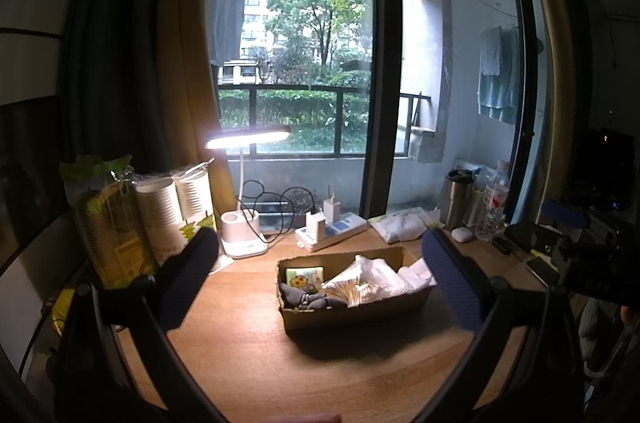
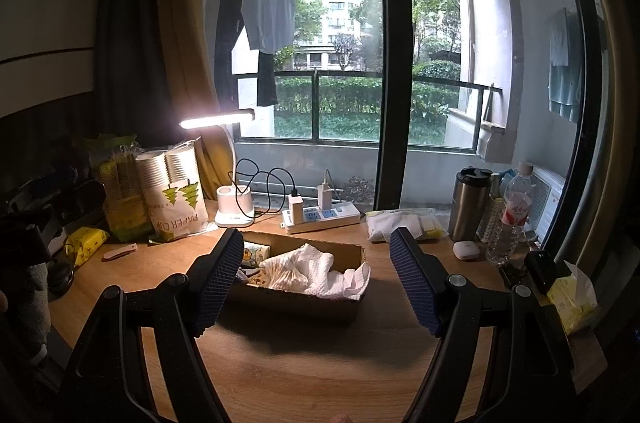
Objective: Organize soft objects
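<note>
A shallow cardboard box (image 1: 356, 307) (image 2: 298, 303) sits mid-desk. It holds a dark grey sock (image 1: 306, 299), a small yellow tissue pack (image 1: 304, 277) (image 2: 256, 251), a bag of cotton swabs (image 1: 352, 289) and crumpled white cloths (image 2: 316, 269) (image 1: 416, 277). My left gripper (image 1: 318, 243) hovers open in front of the box, nothing between its blue pads. My right gripper (image 2: 316, 239) is also open and empty, its fingers framing the box from the near side.
Behind the box stand a lit white desk lamp (image 2: 234, 207), a power strip (image 2: 320, 217) with chargers, bagged paper cups (image 2: 176, 195), a steel tumbler (image 2: 468, 203), a water bottle (image 2: 512, 219) and a packet of white cloth (image 2: 404, 223). A yellow tissue pack (image 2: 572, 303) lies at right.
</note>
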Demonstrator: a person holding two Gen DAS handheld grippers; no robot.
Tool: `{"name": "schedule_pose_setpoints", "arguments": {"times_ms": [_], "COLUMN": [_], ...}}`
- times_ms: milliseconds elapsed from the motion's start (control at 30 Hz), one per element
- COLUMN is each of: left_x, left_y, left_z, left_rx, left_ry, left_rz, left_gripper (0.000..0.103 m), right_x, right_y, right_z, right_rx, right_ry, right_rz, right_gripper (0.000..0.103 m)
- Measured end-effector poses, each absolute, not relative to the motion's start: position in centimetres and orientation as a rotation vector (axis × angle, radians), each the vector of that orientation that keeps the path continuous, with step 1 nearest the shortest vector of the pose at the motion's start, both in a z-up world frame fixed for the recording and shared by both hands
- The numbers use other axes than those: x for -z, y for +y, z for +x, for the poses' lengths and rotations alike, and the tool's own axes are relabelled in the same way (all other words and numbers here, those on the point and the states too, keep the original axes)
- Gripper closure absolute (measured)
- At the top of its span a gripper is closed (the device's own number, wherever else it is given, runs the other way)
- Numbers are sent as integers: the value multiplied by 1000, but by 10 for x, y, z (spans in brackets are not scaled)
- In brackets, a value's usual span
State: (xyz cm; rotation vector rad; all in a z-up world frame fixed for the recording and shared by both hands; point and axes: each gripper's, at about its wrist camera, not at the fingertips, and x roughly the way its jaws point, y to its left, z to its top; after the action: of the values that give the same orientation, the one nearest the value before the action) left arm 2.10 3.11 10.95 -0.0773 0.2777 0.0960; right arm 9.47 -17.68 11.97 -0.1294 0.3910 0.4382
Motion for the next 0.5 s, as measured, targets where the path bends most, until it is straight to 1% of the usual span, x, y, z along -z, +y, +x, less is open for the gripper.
{"name": "schedule_pose_setpoints", "arguments": {"times_ms": [500], "left_x": [-110], "left_y": [30], "left_z": [20], "left_rx": [-94], "left_ry": [277], "left_rz": [-77], "left_gripper": [1], "right_x": [-119], "right_y": [-177], "right_z": [95], "right_rx": [-439], "right_ry": [392], "right_rz": [-129], "right_gripper": [25]}}
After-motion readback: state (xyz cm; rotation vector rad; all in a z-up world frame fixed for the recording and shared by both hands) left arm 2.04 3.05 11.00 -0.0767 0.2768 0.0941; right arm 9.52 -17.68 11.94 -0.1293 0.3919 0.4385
